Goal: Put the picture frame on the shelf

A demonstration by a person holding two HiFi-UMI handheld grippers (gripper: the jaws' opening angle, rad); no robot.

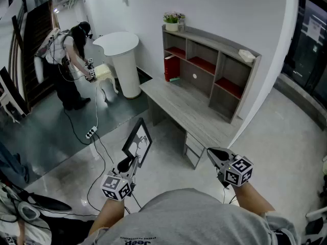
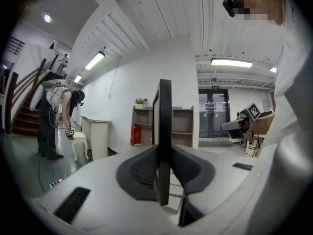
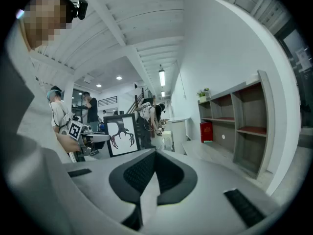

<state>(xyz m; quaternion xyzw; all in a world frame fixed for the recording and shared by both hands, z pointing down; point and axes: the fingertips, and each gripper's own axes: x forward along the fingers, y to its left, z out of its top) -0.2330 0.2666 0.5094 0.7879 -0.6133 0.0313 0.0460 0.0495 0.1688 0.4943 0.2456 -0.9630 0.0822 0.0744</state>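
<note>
**Far left, background.** Person [image 1: 66,60] bent over a pale stool [image 1: 103,73] on the dark floor section. A white pedestal table [image 1: 122,55] stands just beside the stool.

**Left, floor.** White power strip [image 1: 91,132] with trailing cable on the glossy floor.

**Left gripper [image 1: 130,162].** Hand-held and raised over the floor in front of the desk's near left end. Its own view shows the jaws narrowed onto a thin dark edge, with the pads [image 2: 188,166] pressing on both sides.

**Picture frame [image 1: 138,143].** Black border, white picture with a dark antler shape. It is clamped at its lower edge by the left gripper and rises above the jaws, leaning slightly in the head view. The left gripper view sees it edge-on as a dark vertical bar [image 2: 165,131]. The right gripper view shows its face [image 3: 122,133]. It is in the air and touches neither desk nor shelf.

**Centre.** Grey wood-grain desk [image 1: 189,111] against the white wall, drawers at its near end.

**Centre to right, on the desk's back edge.** Shelf [image 1: 217,55], a grey unit of open compartments with red floors, well apart from the frame. A red book [image 1: 169,68] stands upright in the lower left compartment. A potted plant [image 1: 172,20] sits on the top at the left, and a pale object [image 1: 246,55] on the top at the right.

**Right gripper [image 1: 214,156].** Hand-held and level with the desk's near end. Its jaws are closed together with nothing between them [image 3: 154,163].
</note>
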